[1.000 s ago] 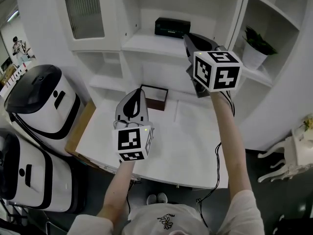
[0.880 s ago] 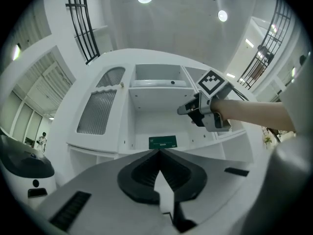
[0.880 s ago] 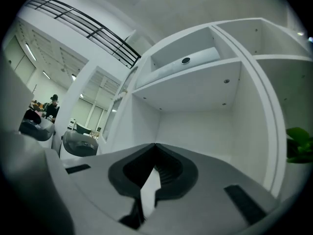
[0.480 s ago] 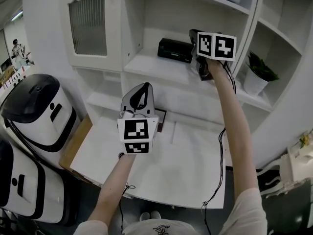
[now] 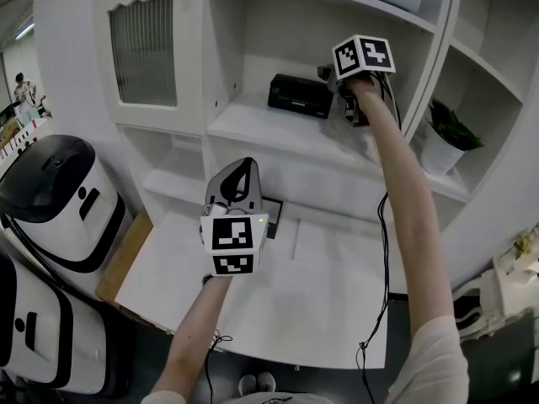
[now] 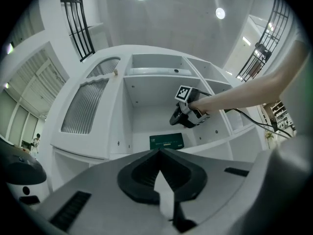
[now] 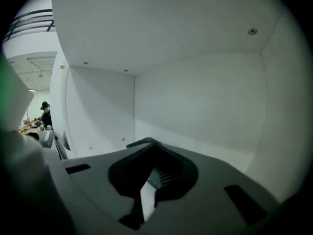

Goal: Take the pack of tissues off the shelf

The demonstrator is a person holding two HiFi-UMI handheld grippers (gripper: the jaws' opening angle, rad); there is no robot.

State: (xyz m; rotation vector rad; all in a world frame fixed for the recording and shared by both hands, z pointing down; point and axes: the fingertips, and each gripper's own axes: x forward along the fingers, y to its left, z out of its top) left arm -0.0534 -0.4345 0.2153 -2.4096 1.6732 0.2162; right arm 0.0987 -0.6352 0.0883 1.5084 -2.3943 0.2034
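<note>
The pack of tissues (image 5: 299, 95) is a dark green box lying at the back of the white shelf (image 5: 278, 133); the left gripper view shows the pack (image 6: 166, 141) too. My right gripper (image 5: 327, 74) is shut and empty, inside the shelf bay just right of the pack and a little above it, apart from it. In the right gripper view its closed tips (image 7: 146, 142) face the bay's back corner, with a sliver of the green pack (image 7: 155, 179) behind them. My left gripper (image 5: 240, 171) is shut and empty, held over the desk below the shelf, its tips (image 6: 159, 152) pointing up at the bay.
A ribbed-glass cabinet door (image 5: 143, 49) is left of the bay. A potted plant (image 5: 438, 137) stands in the right compartment. A brown open box (image 5: 271, 213) sits on the white desk (image 5: 320, 284). White-and-black appliances (image 5: 50, 192) stand at the left.
My right gripper has moved up and into the shelf bay, beside the tissue pack. My left gripper has risen a little above the desk.
</note>
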